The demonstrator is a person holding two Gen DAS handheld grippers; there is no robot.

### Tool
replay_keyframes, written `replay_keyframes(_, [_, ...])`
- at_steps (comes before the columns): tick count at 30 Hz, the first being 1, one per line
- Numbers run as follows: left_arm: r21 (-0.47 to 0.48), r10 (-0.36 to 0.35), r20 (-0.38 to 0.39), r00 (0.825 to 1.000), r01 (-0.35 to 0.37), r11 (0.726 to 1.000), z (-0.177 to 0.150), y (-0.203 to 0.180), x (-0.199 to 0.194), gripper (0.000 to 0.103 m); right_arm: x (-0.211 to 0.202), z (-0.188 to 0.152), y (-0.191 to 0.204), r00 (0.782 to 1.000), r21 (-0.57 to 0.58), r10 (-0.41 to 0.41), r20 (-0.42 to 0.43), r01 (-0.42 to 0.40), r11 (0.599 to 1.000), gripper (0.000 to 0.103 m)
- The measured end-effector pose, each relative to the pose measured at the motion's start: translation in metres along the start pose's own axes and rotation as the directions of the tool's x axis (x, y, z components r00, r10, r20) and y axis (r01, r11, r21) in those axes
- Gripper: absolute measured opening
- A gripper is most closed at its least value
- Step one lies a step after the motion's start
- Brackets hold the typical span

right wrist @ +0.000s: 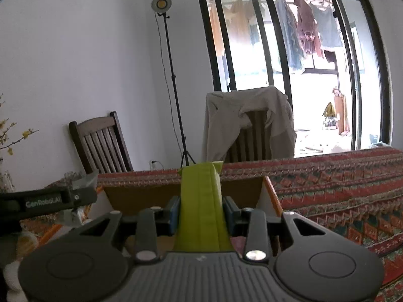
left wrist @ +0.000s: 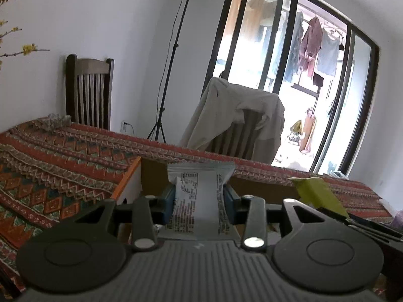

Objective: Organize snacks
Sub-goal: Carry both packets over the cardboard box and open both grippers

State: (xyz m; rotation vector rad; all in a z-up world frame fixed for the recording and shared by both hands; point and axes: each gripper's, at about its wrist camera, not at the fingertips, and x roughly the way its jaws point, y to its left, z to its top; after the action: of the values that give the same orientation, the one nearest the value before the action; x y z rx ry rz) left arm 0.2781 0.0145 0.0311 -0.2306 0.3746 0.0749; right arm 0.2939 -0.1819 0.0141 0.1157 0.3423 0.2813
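My left gripper point(left wrist: 199, 197) is shut on a white snack packet point(left wrist: 201, 196) with printed text, held upright above a cardboard box point(left wrist: 153, 173) with an orange rim. My right gripper point(right wrist: 201, 210) is shut on a yellow-green snack packet point(right wrist: 200, 206), held upright above the same box point(right wrist: 141, 196). The green packet also shows at the right of the left wrist view point(left wrist: 317, 191). The left gripper shows at the left of the right wrist view point(right wrist: 47, 201), with the white packet's edge point(right wrist: 87, 178) beyond it.
A patterned red tablecloth point(left wrist: 63, 166) covers the table point(right wrist: 340, 188). Two wooden chairs point(left wrist: 88, 90) stand behind it, one draped with a beige jacket point(left wrist: 239, 115). A light stand point(right wrist: 173, 80) and a glass door point(right wrist: 302, 70) are beyond. More snacks lie at lower left point(right wrist: 15, 264).
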Motion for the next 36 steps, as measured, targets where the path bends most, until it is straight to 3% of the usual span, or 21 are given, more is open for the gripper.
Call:
replay_keyframes(9, [0.029,-0.008,-0.028,1.000,0.009,1.000,-0.015,0.000,0.009,0.041,0.013,-0.012,0.005,0.999,-0.010,-0.003,-0.039,0.003,1.000,0.036])
replay_keyframes(11, [0.032,-0.017,-0.023,1.000,0.018,0.999,-0.016,0.000,0.008,0.044,0.014,-0.014,0.004,0.999,-0.013,-0.013,-0.044,0.012,1.000,0.038])
replay_keyframes(13, [0.042,0.001,-0.030,1.000,0.000,0.999,-0.018,-0.003,0.007,0.055,0.013,-0.016,0.002,0.998,-0.009,-0.023,-0.054,0.023,1.000,0.041])
replay_keyframes(14, [0.047,0.005,-0.029,1.000,-0.004,0.999,-0.019,-0.003,0.006,0.057,0.012,-0.017,0.000,0.998,-0.009,-0.026,-0.057,0.025,1.000,0.054])
replay_keyframes(15, [0.046,0.003,-0.026,1.000,-0.002,0.999,-0.019,-0.004,0.005,0.068,0.010,-0.017,-0.001,0.998,-0.006,-0.026,-0.051,0.026,1.000,0.074])
replay_keyframes(16, [0.037,0.005,-0.020,1.000,-0.004,0.999,-0.020,-0.002,0.003,0.088,0.007,-0.017,-0.002,0.999,0.000,-0.030,-0.044,0.030,1.000,0.084])
replay_keyframes(17, [0.024,0.011,-0.008,1.000,-0.011,1.000,-0.020,0.000,0.001,0.098,0.005,-0.017,-0.003,0.999,0.009,-0.031,-0.035,0.031,0.999,0.097])
replay_keyframes(18, [0.007,0.024,0.021,0.999,-0.024,1.000,-0.020,0.002,-0.003,0.103,0.003,-0.015,-0.004,0.999,0.014,-0.029,-0.030,0.029,0.999,0.101])
replay_keyframes(21, [-0.006,0.042,0.061,0.997,-0.041,0.999,-0.019,0.005,-0.009,0.103,-0.002,-0.015,-0.005,0.999,0.015,-0.042,-0.019,0.042,0.999,0.103])
replay_keyframes(30, [0.002,0.067,0.081,0.994,-0.067,0.998,-0.020,0.003,-0.014,0.103,-0.010,-0.012,-0.010,0.996,0.022,-0.093,-0.016,0.093,0.995,0.103])
replay_keyframes(36, [-0.010,0.073,0.028,0.997,-0.073,0.997,-0.011,0.001,-0.022,0.103,-0.016,-0.006,-0.013,0.993,0.027,-0.119,-0.016,0.119,0.992,0.103])
